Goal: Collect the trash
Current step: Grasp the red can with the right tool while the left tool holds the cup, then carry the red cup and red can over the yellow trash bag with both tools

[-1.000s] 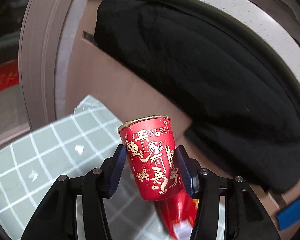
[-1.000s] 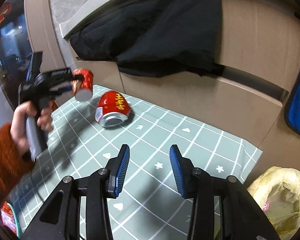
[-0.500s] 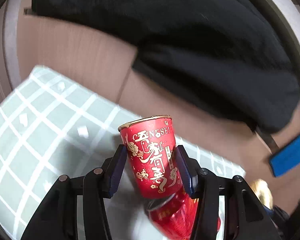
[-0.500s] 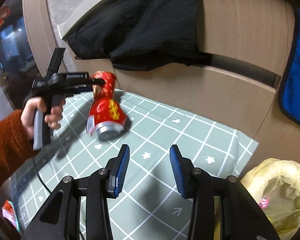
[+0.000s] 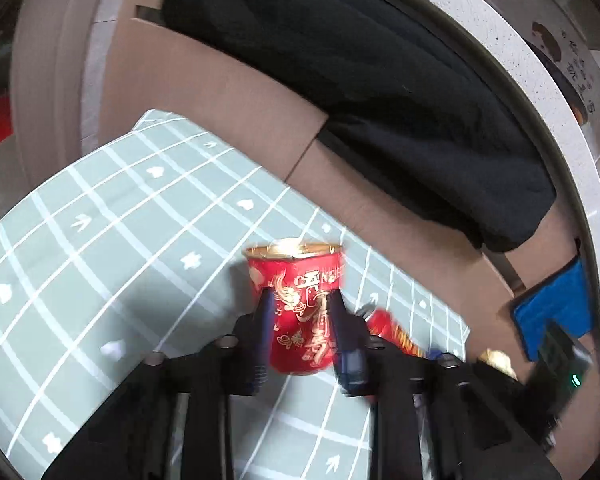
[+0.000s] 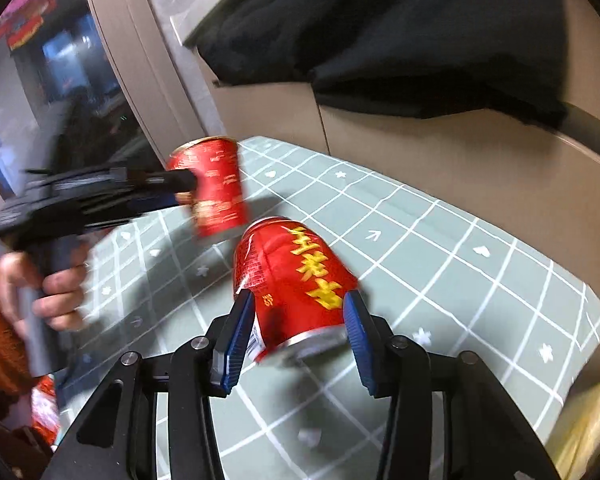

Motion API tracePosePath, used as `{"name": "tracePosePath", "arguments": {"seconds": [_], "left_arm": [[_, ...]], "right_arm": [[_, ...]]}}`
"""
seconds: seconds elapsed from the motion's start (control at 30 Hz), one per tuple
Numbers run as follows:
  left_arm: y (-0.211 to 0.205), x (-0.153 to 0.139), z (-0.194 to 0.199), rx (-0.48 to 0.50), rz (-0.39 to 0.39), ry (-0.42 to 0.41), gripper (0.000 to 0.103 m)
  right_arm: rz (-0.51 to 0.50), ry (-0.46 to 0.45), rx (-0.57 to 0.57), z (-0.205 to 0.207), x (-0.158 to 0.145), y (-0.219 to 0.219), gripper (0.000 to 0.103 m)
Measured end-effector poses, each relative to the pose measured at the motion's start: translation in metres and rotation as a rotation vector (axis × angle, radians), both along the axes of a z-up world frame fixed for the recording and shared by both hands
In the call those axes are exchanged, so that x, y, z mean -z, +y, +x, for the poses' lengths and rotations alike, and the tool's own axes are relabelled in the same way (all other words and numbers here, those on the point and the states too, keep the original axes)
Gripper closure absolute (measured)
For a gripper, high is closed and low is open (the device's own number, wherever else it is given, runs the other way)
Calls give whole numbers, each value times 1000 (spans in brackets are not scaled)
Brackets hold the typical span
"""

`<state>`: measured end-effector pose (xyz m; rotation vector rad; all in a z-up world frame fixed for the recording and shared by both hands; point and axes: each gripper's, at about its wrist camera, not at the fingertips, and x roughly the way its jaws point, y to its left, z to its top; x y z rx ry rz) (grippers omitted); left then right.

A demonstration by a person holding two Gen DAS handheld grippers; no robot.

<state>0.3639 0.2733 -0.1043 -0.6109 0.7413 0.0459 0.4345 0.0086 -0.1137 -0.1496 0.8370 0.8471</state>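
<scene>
A red paper cup (image 5: 296,268) with gold lettering is pinched between the fingers of my left gripper (image 5: 300,300). The jaws are closing and the cup wall is dented inward. The right wrist view shows the same cup (image 6: 216,188) held above the mat. A red drink can (image 6: 296,272) with yellow characters lies on its side on the green mat. My right gripper (image 6: 298,312) straddles its near end. Its jaws are opening and the pads sit beside the can's sides. Part of the can (image 5: 396,336) shows behind the cup in the left wrist view.
The green grid mat (image 6: 460,260) covers the floor before a beige cabinet (image 5: 228,92). A black cloth (image 5: 380,80) hangs over the cabinet's top. A blue towel (image 5: 556,304) hangs at the right. A yellow bag (image 6: 588,420) sits at the mat's right edge. A hand (image 6: 56,292) in an orange sleeve holds the left gripper.
The left gripper's jaws have squeezed in and crushed the cup, and it has swung towards the can. The right gripper has moved forward and down until its fingers straddle the can.
</scene>
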Motion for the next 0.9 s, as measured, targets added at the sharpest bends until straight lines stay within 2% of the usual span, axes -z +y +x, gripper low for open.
{"name": "tracePosePath", "arguments": {"seconds": [0.07, 0.13, 0.3, 0.4, 0.43, 0.5, 0.57, 0.73, 0.83, 0.9], "left_arm": [[2, 1, -14, -2, 35, 10, 78], [3, 6, -22, 10, 68, 32, 78], [22, 20, -30, -21, -29, 51, 78], [27, 22, -31, -41, -65, 29, 74], [28, 22, -30, -42, -81, 24, 70], [26, 22, -25, -41, -117, 13, 61], [22, 19, -17, -53, -125, -6, 51], [10, 15, 11, -128, -58, -12, 47], [5, 22, 31, -178, -36, 33, 46], [2, 30, 43, -223, 5, 90, 46]], "right_arm": [[-23, -27, 12, 8, 8, 7, 58], [16, 9, 21, 19, 15, 9, 49], [150, 214, -7, 41, 33, 13, 44], [149, 292, -68, 39, 42, 23, 43], [122, 277, -91, 33, 43, 27, 44], [96, 215, -112, 20, 38, 29, 52], [63, 169, -94, 12, 31, 25, 54], [11, 57, -14, -9, 12, -7, 55], [-29, -33, 46, -20, -3, -31, 55], [-34, -52, 72, -25, -8, -43, 55]]}}
